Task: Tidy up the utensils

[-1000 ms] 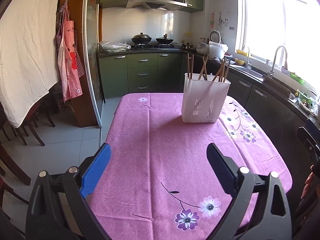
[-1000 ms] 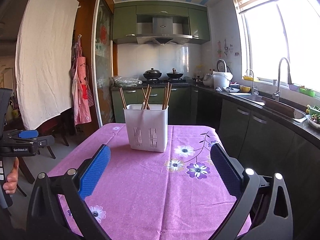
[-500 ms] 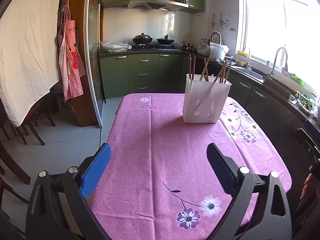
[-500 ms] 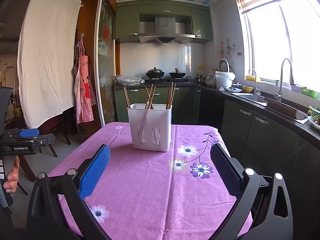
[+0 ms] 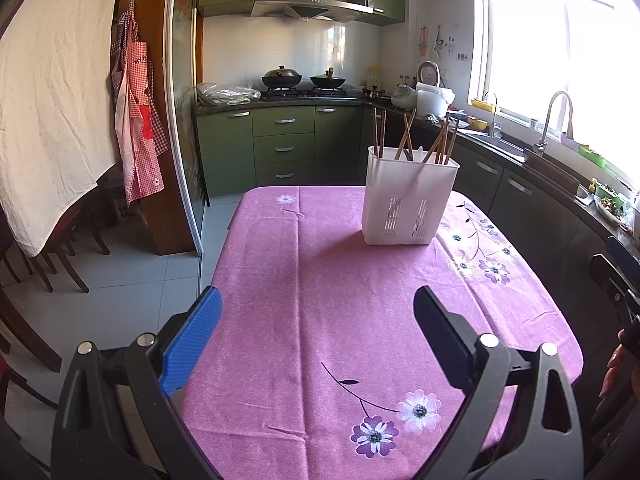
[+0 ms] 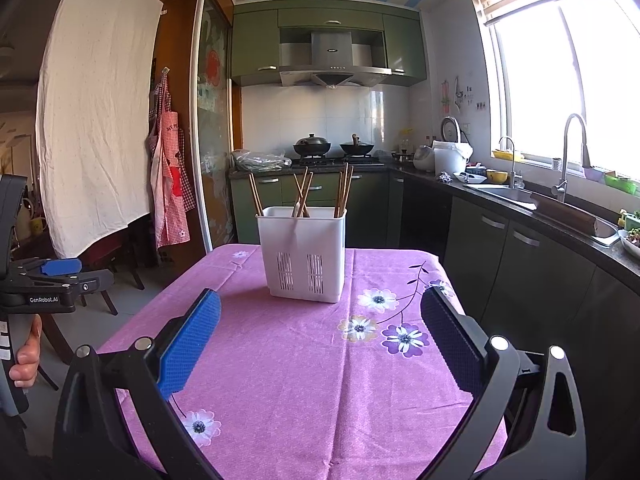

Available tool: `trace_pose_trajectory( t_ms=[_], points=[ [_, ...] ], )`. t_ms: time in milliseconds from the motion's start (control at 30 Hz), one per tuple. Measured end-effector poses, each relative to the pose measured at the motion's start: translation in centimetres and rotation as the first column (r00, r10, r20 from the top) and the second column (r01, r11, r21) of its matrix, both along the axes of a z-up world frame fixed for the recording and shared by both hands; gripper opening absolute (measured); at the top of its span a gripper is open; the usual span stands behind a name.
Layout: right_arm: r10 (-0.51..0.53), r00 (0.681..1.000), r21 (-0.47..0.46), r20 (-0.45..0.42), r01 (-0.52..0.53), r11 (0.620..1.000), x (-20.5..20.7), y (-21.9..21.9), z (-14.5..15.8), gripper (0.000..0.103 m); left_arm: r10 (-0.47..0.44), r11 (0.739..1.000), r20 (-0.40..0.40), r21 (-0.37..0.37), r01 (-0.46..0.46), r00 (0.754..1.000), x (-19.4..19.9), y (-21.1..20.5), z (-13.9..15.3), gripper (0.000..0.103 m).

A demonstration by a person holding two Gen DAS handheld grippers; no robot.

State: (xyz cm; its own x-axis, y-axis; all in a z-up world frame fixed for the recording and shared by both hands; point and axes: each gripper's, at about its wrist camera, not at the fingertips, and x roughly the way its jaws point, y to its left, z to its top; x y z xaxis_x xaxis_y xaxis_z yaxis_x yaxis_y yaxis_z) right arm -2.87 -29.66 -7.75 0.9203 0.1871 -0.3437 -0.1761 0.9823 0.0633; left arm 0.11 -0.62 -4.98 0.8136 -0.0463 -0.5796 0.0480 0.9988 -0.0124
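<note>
Both grippers (image 5: 316, 320) (image 6: 320, 320) gape wide over bare pink tablecloth (image 5: 340, 300), chopstick holder (image 5: 408, 200) beyond.

"GenRobot.AI" in white letters on the black body of the left gripper (image 6: 60, 276), small brand mark on the range hood (image 6: 331, 50) too small to read

Black left gripper (image 5: 316, 334) (blue ribbed pads), silver screws.
</note>
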Motion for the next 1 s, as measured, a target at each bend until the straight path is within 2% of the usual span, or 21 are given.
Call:
trace_pose_trajectory(
  t_ms=[1000],
  points=[
    [0.015, 1.000, 0.006, -0.015, -0.014, 1.000, 0.40, 0.26, -0.44, 0.098, 0.009, 1.000, 0.004, -0.012, -0.009, 1.000, 0.01, 0.14, 0.49, 0.094]
  ],
)
